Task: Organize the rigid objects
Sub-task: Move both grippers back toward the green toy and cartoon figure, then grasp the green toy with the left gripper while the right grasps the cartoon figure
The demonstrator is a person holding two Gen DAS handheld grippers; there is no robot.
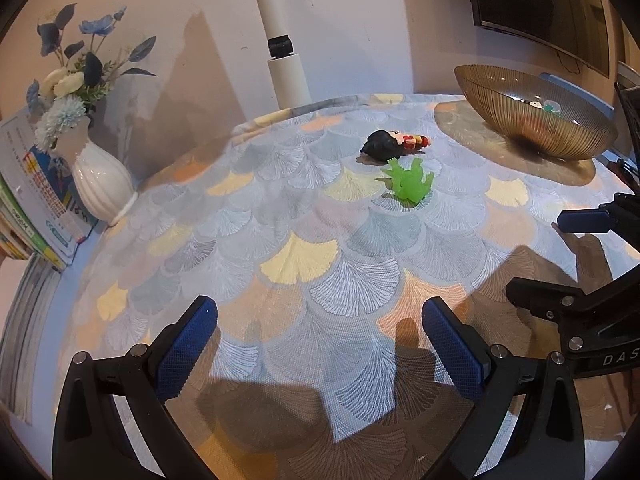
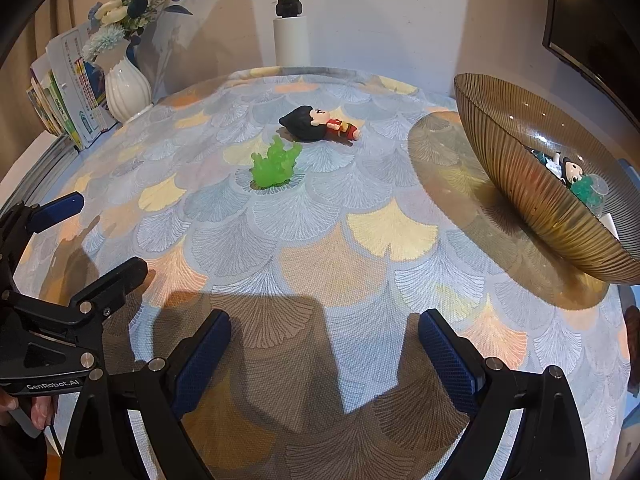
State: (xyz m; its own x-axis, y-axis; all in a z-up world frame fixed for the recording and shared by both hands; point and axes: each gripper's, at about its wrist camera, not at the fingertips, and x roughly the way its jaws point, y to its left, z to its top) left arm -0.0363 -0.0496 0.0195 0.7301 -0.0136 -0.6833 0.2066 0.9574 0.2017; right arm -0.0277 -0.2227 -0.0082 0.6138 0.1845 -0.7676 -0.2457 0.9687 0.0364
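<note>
- Both tools, left tool [image 1: 320,344] and right tool [image 2: 324,356], hang spread and empty above the counter [image 2: 360,240].
- Green figure [image 2: 275,165] and doll [image 2: 318,125] lie ahead, touching neither tool.
- Approach low, straddle the green figure, then carry it to the bowl [image 2: 520,128].

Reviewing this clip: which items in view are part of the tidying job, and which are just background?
Part of the job:
- black-haired figurine, lying on the tablecloth
- green toy, just in front of it
- ribbed bowl, already holding small toys
- left tool and right tool, both open and empty

Background:
- white vase of flowers
- books
- white post
</note>
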